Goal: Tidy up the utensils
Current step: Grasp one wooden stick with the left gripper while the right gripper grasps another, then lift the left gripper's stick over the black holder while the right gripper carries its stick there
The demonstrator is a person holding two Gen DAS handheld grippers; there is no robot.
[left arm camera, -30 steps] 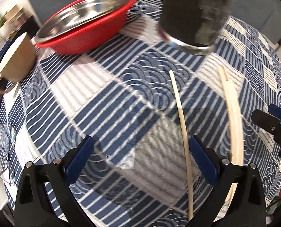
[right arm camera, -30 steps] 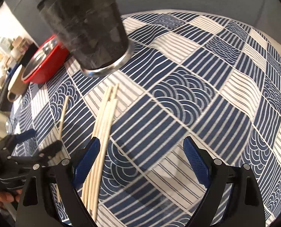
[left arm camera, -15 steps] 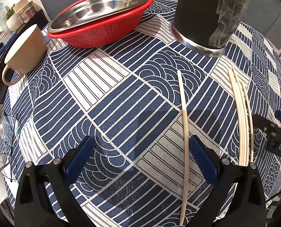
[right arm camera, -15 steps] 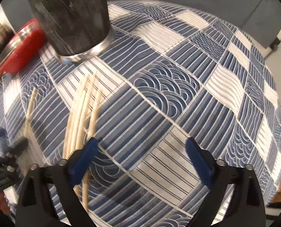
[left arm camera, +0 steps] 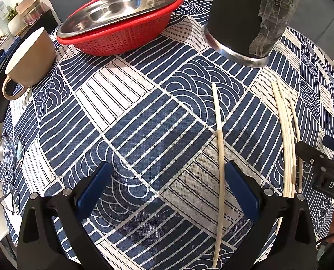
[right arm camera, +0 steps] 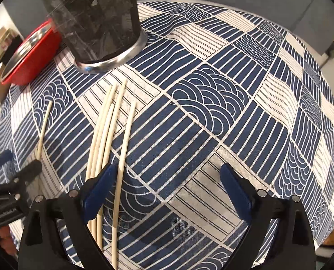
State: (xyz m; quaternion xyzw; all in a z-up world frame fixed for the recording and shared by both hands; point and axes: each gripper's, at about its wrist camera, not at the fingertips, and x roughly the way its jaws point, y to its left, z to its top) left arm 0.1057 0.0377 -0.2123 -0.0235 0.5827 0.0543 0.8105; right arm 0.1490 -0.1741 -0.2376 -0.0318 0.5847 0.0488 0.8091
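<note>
Both grippers hang over the blue and white tablecloth [left arm camera: 144, 121] with their jaws wide apart and nothing in them. One chopstick [left arm camera: 219, 148] lies alone on the cloth, running under the left gripper [left arm camera: 167, 184] close to its right finger. A bunch of chopsticks [right arm camera: 104, 139] lies by the left finger of the right gripper [right arm camera: 167, 186], and all of them point toward the tall black cup [right arm camera: 95, 18].

A coarse woven tablecloth [left arm camera: 144, 121] is seen, with pale matt wooden chopsticks [right arm camera: 106, 135], a perforated red plastic basket [left arm camera: 126, 40] holding a glossy steel dish [left arm camera: 122, 15], and a matt black holder [left arm camera: 245, 18], metal-rimmed.
</note>
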